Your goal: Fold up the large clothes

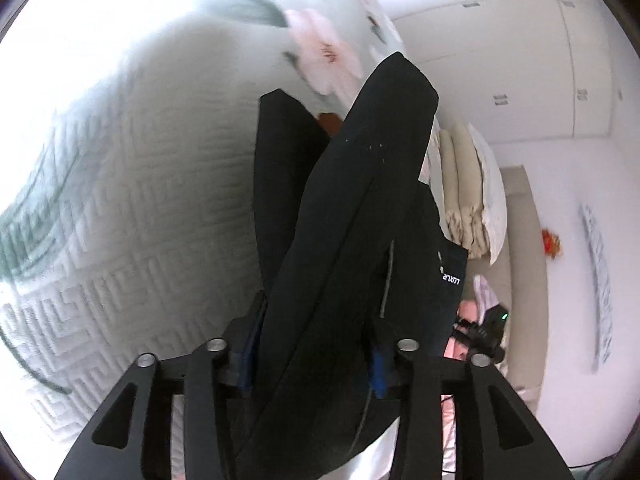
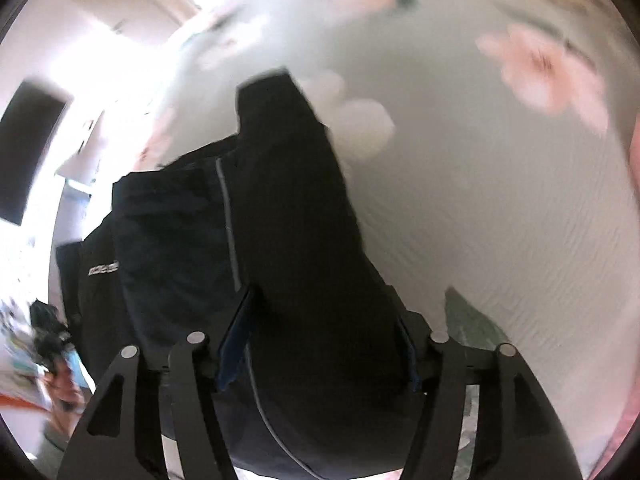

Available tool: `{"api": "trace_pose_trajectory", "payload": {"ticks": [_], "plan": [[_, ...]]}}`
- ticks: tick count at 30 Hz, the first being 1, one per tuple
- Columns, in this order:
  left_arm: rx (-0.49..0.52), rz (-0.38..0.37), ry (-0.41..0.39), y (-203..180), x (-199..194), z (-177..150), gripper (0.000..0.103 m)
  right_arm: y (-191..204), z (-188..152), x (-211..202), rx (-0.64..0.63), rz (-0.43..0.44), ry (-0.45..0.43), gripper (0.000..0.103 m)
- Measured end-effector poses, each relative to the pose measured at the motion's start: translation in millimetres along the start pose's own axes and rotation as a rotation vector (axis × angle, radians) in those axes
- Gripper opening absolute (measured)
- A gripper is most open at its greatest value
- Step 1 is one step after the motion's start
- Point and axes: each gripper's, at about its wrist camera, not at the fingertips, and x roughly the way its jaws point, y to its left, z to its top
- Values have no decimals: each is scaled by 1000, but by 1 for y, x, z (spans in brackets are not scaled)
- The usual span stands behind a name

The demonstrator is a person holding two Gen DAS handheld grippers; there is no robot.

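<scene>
While blurred quilted white floral bedding [image 1: 132, 200] is filling the frame's left, the left gripper [image 1: 312, 360] is clamping a black fabric garment [image 1: 360, 208]. At lower centre, the right gripper [image 2: 320, 356] is clamping it too.

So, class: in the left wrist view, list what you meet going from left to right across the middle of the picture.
White quilted bedspread → black garment clamped in the left gripper → stacked cream pillows → small orange object on the white wall.

black garment [image 1: 352, 240] | white logo lettering [image 1: 451, 278] | blurred, unreadable
</scene>
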Motion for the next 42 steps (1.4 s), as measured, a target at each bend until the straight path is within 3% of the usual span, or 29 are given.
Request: {"api": "trace_pose_trajectory", "payload": {"ticks": [2, 5, 9, 13, 16, 22, 24, 26, 28, 30, 32, 42], "plan": [[-39, 18, 39, 7, 6, 5, 61, -18, -2, 1, 23, 22, 8, 71], [-15, 24, 61, 5, 13, 9, 61, -41, 0, 2, 35, 80, -3, 84], [16, 49, 96, -5, 33, 15, 70, -40, 7, 13, -36, 181, 44, 89], [-19, 42, 119, 2, 51, 20, 72, -27, 13, 45, -123, 149, 137, 98], [-52, 4, 125, 12, 57, 22, 72, -42, 23, 61, -73, 295, 165, 103], [-87, -38, 123, 19, 67, 24, 74, -23, 33, 77, -178, 417, 230, 103], [-105, -50, 119, 22, 69, 24, 74, -17, 39, 82, -187, 452, 235, 98], [-117, -57, 101, 23, 70, 25, 73, -13, 46, 87, -159, 511, 233, 73], [-76, -38, 67, 15, 66, 22, 60, -6, 48, 90, -162, 491, 220, 68], [-25, -34, 45, 1, 58, 18, 43, -6, 44, 79, -169, 489, 193, 54], [2, -84, 18, -12, 44, 11, 37, -9, 37, 58, -162, 494, 150, 40], [224, -257, -33, -115, -22, -24, 33, 46, -38, -80, -236, 377, -97, 35]]}}
